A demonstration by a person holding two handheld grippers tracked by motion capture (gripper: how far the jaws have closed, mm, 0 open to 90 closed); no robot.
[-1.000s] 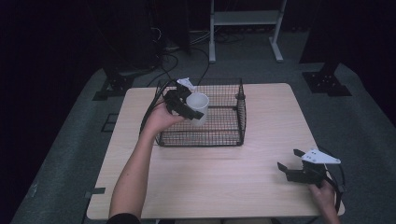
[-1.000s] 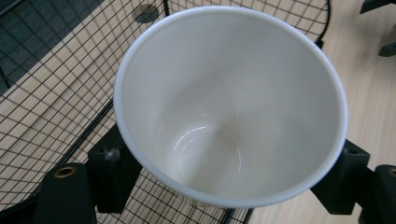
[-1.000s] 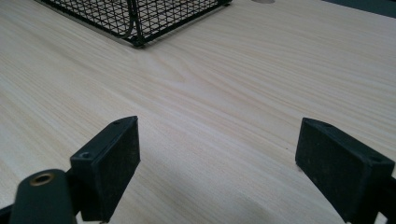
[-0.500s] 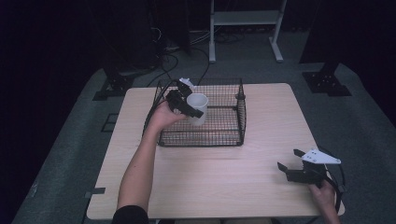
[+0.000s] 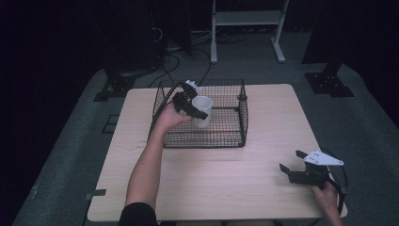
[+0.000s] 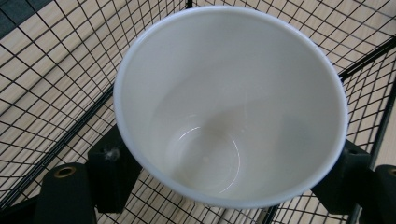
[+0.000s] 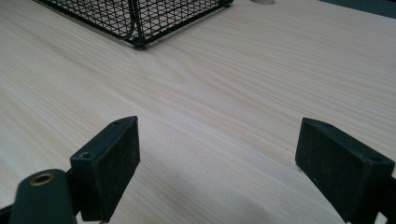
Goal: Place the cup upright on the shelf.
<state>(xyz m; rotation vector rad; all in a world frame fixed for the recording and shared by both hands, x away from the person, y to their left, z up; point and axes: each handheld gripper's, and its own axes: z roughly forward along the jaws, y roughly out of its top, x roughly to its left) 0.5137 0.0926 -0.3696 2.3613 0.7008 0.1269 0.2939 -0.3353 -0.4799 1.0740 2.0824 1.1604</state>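
Now | left tongs [image 5: 194,109] grasping white cup [image 5: 202,111] over wire basket [image 5: 226,134] | right tongs [image 5: 292,165] released

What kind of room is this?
Probably a lab or recording studio: a lone wooden table on grey carpet, dark surroundings, loose cables and a metal stand behind it.

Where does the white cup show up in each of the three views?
High view: the white cup is left of centre, over the wire basket, held by the left hand-held gripper.
Left gripper view: the white cup fills the centre, seen from above, clamped between the jaws.
Right gripper view: not in it.
Shared landmark: the wire basket, also behind the cup.
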